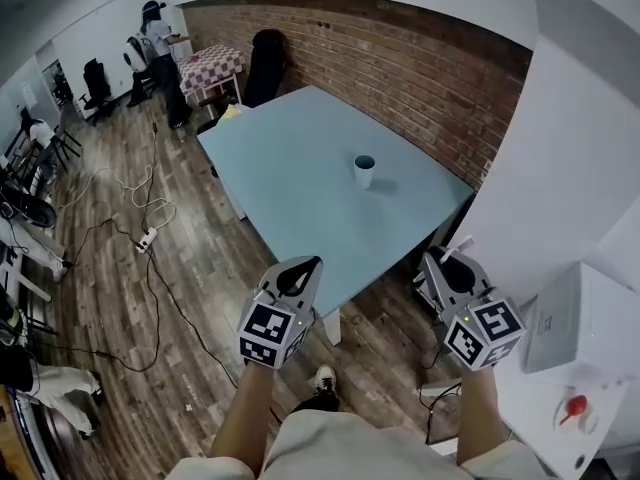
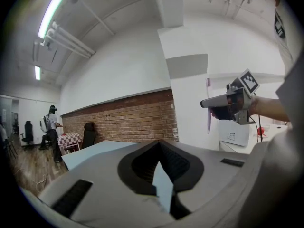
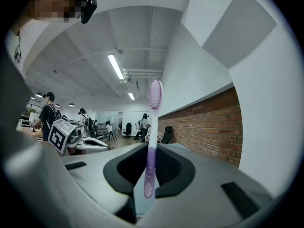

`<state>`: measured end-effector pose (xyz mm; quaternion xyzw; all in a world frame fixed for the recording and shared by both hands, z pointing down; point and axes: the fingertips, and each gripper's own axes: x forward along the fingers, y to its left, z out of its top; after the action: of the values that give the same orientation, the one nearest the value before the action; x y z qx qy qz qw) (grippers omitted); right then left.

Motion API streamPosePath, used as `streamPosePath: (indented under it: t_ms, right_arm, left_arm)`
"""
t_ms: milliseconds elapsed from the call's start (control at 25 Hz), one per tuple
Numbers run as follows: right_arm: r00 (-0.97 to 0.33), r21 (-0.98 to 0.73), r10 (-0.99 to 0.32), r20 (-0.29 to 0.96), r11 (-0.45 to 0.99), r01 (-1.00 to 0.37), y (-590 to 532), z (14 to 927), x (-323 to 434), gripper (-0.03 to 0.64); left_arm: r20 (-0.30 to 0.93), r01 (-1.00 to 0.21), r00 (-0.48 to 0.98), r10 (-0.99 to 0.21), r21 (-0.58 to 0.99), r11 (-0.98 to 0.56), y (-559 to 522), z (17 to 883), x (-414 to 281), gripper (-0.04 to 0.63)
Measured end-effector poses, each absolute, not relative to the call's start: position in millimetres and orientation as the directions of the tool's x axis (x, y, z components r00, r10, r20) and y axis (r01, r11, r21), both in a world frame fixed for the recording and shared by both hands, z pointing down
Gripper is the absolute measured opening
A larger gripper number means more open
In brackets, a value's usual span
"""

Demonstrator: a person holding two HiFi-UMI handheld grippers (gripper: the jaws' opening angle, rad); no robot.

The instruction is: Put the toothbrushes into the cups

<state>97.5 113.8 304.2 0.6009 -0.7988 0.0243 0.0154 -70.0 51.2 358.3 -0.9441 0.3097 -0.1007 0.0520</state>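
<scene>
A white cup [image 1: 364,171] with a dark inside stands upright on the light blue table [image 1: 290,178], toward its right side. Both grippers hover off the table's near corner, pointing roughly level. My right gripper [image 1: 443,260] [image 3: 145,186] is shut on the lower handle of a pale purple toothbrush [image 3: 152,141], whose bristle head stands up. The left gripper view shows that toothbrush [image 2: 208,114] crossing the right gripper [image 2: 205,103]. My left gripper [image 1: 306,266] [image 2: 161,182] holds nothing; its jaws stand a narrow gap apart, with the table showing through.
A brick wall [image 1: 400,68] runs behind the table and a white pillar [image 1: 570,168] stands on the right. A white box with a red knob [image 1: 575,406] is by my right arm. Cables and a power strip [image 1: 147,238] lie on the wood floor. People stand far left.
</scene>
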Motion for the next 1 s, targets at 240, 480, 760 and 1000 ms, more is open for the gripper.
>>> streamPosePath:
  t_ms: [240, 480, 760, 1000]
  right_arm:
    - [-0.267, -0.018, -0.962, 0.053, 0.267, -0.964, 64.0, 299.8, 92.9, 0.037]
    - [-0.257, -0.013, -0.964, 0.061, 0.257, -0.966, 28.9, 299.9, 84.9, 0.037]
    - [-0.233, -0.017, -0.97, 0.076, 0.232, -0.973, -5.9, 305.7, 87.9, 0.037]
    - [-0.204, -0.021, -0.976, 0.079, 0.203, -0.979, -34.0, 309.9, 90.6, 0.037]
  left_arm:
    - [0.163, -0.556, 0.8, -0.577, -0.159, -0.816, 2.5, 356.7, -68.4, 0.009]
    - [0.17, -0.539, 0.81, -0.561, -0.158, -0.827, -34.0, 356.6, -70.7, 0.009]
    - [0.175, -0.523, 0.822, -0.543, -0.146, -0.839, -72.1, 361.4, -66.8, 0.01]
    - [0.181, -0.501, 0.835, -0.52, -0.139, -0.854, -103.3, 365.5, -63.2, 0.009]
